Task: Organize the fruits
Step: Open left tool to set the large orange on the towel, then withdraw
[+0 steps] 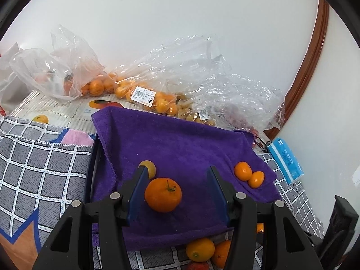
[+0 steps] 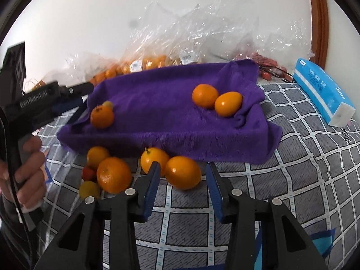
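- Grey checked cloth (image 2: 258,204) is covering the bench, with clear plastic bags of fruit (image 1: 144,94) lying along the white wall at the back and a blue tissue pack (image 2: 321,94) sitting at about two o'clock from the tray.
- Draped over a shallow tray, the purple towel (image 2: 157,103) is serving as the sorting spot; two small oranges (image 2: 216,101) are resting touching each other at its three o'clock side.
- Left gripper (image 1: 175,175) is hovering over the towel with its jaws part open, straddling a stemmed orange (image 1: 163,194) without pressing it; a small yellow fruit (image 1: 148,168) is sitting just behind, at eleven o'clock.
- Right gripper (image 2: 183,171) is pointing at the loose pile on the cloth in front of the tray, jaws open and not yet gripping, with the target orange (image 2: 183,172) lying between them.
- A yellower orange (image 2: 154,159) is touching the left pad at ten o'clock, so I judge the jaws should be sliding further forward and centring on the target before squeezing.
- Closing gently on the widest part should be keeping the round fruit from rolling towards the larger orange (image 2: 113,174) at nine o'clock.
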The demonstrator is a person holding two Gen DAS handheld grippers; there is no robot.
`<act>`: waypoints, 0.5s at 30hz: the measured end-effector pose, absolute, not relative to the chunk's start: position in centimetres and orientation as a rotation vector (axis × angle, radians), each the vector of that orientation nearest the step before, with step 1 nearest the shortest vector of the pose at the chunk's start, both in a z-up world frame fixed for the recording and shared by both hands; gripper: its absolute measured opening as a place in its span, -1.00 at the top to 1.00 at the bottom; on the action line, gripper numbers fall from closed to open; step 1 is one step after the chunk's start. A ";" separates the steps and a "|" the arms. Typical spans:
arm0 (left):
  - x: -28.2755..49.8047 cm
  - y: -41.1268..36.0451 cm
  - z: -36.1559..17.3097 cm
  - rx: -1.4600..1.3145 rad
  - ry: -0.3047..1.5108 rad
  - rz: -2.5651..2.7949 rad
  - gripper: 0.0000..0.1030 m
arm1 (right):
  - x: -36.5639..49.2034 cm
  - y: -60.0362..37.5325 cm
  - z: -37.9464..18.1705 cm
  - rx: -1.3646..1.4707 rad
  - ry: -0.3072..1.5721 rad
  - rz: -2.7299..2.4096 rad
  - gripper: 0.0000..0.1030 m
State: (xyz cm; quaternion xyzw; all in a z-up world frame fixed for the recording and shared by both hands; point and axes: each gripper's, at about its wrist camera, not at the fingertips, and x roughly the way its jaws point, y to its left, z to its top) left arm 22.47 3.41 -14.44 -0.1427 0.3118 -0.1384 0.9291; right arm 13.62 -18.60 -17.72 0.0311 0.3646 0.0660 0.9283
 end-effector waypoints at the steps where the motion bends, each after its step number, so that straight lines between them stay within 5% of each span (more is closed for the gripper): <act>1: 22.4 3.4 -14.4 -0.287 0.637 -0.279 -0.01 | 13.7 -18.6 -17.8 0.064 0.749 0.137 0.17; 15: 22.7 3.9 -14.6 -0.317 0.653 -0.274 -0.01 | 11.8 -20.9 -17.2 0.104 0.776 0.121 0.30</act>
